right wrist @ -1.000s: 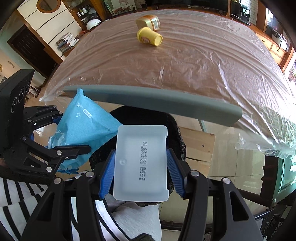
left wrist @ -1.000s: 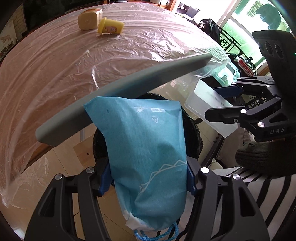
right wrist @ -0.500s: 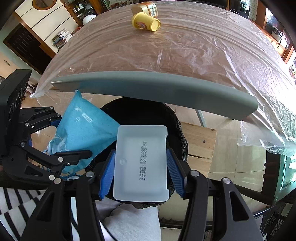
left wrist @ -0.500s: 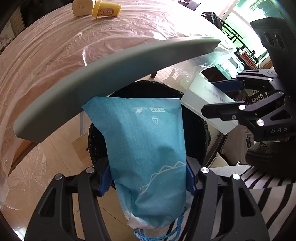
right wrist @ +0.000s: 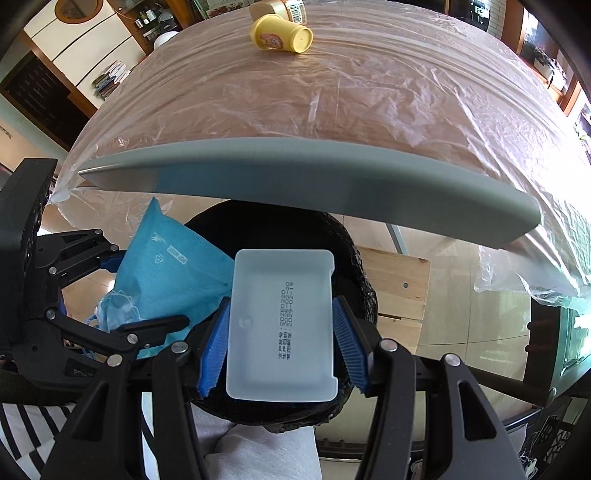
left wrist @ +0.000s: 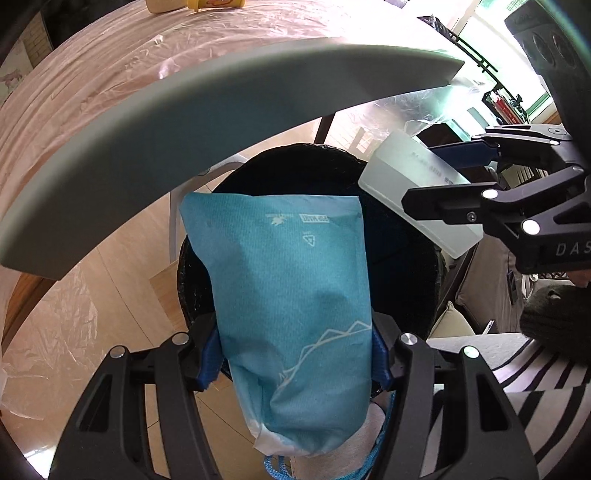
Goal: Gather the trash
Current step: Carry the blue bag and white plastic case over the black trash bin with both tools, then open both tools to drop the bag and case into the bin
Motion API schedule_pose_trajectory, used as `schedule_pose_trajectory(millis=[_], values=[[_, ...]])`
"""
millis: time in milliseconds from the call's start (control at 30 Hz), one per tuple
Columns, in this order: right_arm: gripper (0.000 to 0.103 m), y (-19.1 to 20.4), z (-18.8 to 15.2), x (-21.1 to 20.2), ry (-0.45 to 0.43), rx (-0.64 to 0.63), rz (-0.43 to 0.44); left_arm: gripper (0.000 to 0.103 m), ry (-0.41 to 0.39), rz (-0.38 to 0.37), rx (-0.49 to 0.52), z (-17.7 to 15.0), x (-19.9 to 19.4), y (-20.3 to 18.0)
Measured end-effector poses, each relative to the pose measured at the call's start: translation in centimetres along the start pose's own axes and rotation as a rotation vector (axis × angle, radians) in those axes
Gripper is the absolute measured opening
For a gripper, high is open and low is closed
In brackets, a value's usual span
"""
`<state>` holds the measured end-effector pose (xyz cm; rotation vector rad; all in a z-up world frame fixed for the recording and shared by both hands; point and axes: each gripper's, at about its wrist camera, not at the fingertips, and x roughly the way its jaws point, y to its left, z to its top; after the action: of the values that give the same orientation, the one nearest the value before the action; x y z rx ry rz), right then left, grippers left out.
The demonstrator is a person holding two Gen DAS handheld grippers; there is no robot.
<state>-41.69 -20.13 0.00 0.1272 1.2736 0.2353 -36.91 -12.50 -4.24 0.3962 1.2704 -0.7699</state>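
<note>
1. Here the left tongs (left wrist: 295, 354) pinch a blue nonwoven drawstring pouch (left wrist: 288, 295) between their blue pads, which press in on both of its sides; the pouch's cord end hangs low by the tongs' base and its flat printed end points out ahead.
2. The pouch hangs directly over the mouth of a round bin lined with a black trash bag (left wrist: 402, 243), which stands on the floor below the bench edge.
3. The right tongs (right wrist: 282, 339) are clamped on a frosted white plastic tray (right wrist: 282, 325), a ribbed blue pad (right wrist: 216, 345) against each long side; black printed characters run down the tray's face.
4. The tray too is held above the bin's dark opening (right wrist: 280, 229), just beside the pouch (right wrist: 166, 273); from the right wrist view the pouch's corner seems to meet the tray's left edge, though I cannot tell whether they touch.
5. In the left wrist view the right tongs (left wrist: 443, 184) come in from the right with the tray (left wrist: 417, 195) tilted over the bin's rim.
6. A grey padded bench edge (right wrist: 314, 173) arches just above the bin in both views.
7. The bench (right wrist: 332, 85) is covered with crinkled clear plastic sheeting; far across it a yellow cup (right wrist: 282, 35) lies on its side, touching a tan jar (right wrist: 280, 9) behind it.
8. Black-and-white striped fabric (left wrist: 535, 413) shows at the lower right of the left wrist view.
</note>
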Motion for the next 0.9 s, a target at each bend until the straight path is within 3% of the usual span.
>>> schedule_pose_trajectory(millis=[833, 867, 900], values=[[0.054, 0.3, 0.4, 2.0, 0.011, 0.051, -0.023, 0.062, 0.004, 0.047, 0.034, 0.0, 1.5, -0.8], [0.054, 0.3, 0.4, 2.0, 0.008, 0.046, -0.028, 0.063, -0.011, 0.040, 0.033, 0.0, 1.3, -0.7], [0.057, 0.4, 0.4, 2.0, 0.006, 0.040, -0.029, 0.070, -0.030, 0.034, 0.024, 0.1, 1.0, -0.6]])
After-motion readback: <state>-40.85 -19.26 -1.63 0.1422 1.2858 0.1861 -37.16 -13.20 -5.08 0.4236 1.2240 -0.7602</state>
